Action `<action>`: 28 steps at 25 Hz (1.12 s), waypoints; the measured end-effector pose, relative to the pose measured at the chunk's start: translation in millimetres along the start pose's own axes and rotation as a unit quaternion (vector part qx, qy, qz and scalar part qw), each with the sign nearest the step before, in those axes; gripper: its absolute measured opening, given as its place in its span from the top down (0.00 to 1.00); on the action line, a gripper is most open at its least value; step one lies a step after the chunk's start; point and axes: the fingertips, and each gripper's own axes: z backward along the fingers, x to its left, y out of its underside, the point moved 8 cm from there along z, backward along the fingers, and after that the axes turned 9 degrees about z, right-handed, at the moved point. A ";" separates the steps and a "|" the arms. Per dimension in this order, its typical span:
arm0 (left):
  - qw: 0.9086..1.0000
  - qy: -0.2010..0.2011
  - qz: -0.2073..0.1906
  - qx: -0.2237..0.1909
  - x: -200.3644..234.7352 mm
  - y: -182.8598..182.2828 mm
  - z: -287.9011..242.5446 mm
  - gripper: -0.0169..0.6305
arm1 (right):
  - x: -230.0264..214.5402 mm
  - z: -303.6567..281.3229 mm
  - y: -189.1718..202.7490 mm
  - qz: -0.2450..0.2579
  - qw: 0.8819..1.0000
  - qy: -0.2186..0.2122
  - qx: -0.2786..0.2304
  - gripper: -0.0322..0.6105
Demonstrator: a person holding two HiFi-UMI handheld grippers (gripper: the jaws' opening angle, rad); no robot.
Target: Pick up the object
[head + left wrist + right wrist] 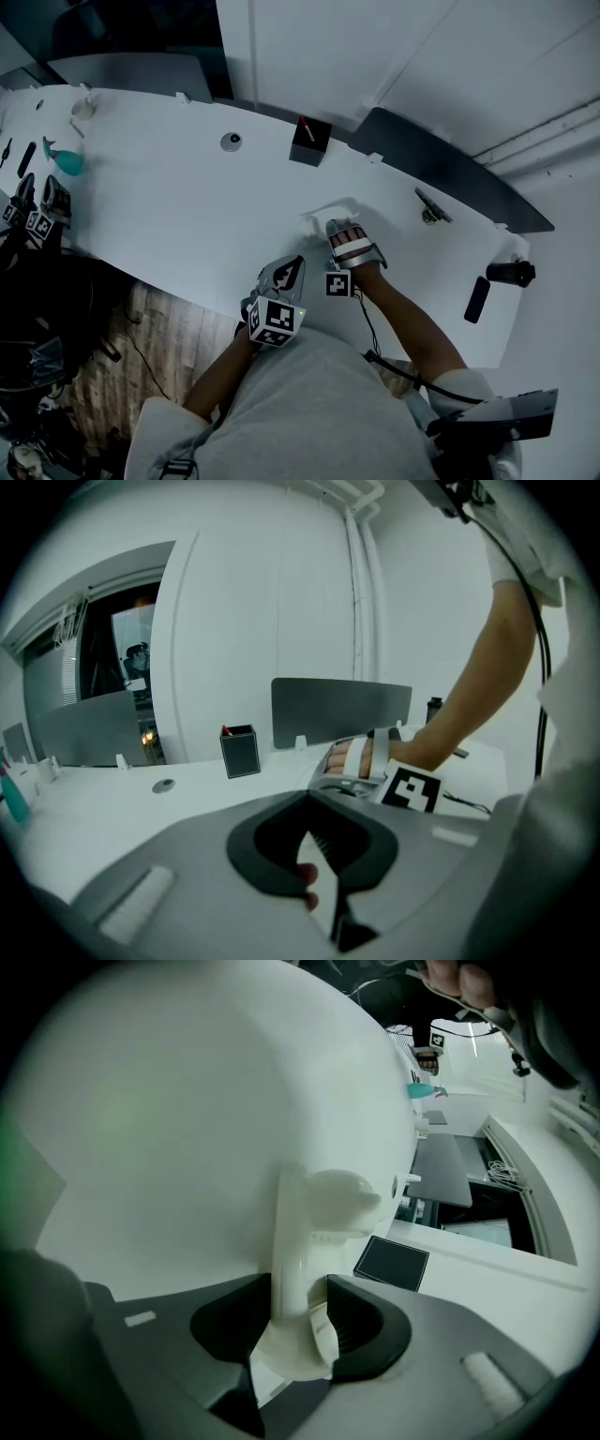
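White desk [187, 197], grey divider [441, 164], wood floor [155, 333]; right gripper [295, 1333] grips white object [305, 1232].

Both bare forearms reach forward from the body. The left gripper [286, 274] hangs close in front of the chest, tilted downward, with its jaws closed together and nothing between them. The right forearm [408, 314] stretches farther out. The right hand [356, 248], held to its tool by white straps, tips the right gripper [339, 228] steeply downward. Its jaws stand partly apart, with their pads against the two sides of a white object [309, 1241].
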 end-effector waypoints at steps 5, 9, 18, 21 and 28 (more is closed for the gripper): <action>1.000 -0.002 0.000 -0.001 1.2 -0.3 -1.1 0.97 | -17.6 7.9 10.3 -0.003 1.000 0.019 0.011 0.73; 1.000 -0.001 -0.004 0.000 1.4 0.1 -2.4 0.97 | -23.8 16.3 11.6 -0.056 0.998 0.012 -0.015 0.74; 1.000 -0.017 -0.001 -0.025 16.3 -3.1 5.2 0.97 | -64.1 65.3 35.0 -0.242 0.967 0.033 -0.067 0.74; 0.999 -0.023 -0.011 -0.041 17.4 -12.3 13.9 0.97 | -78.6 96.7 38.1 -0.300 0.943 0.048 -0.132 0.74; 0.993 0.026 -0.049 -0.101 18.6 -53.2 29.5 0.97 | -116.3 158.3 53.3 -0.440 0.847 0.079 -0.287 0.74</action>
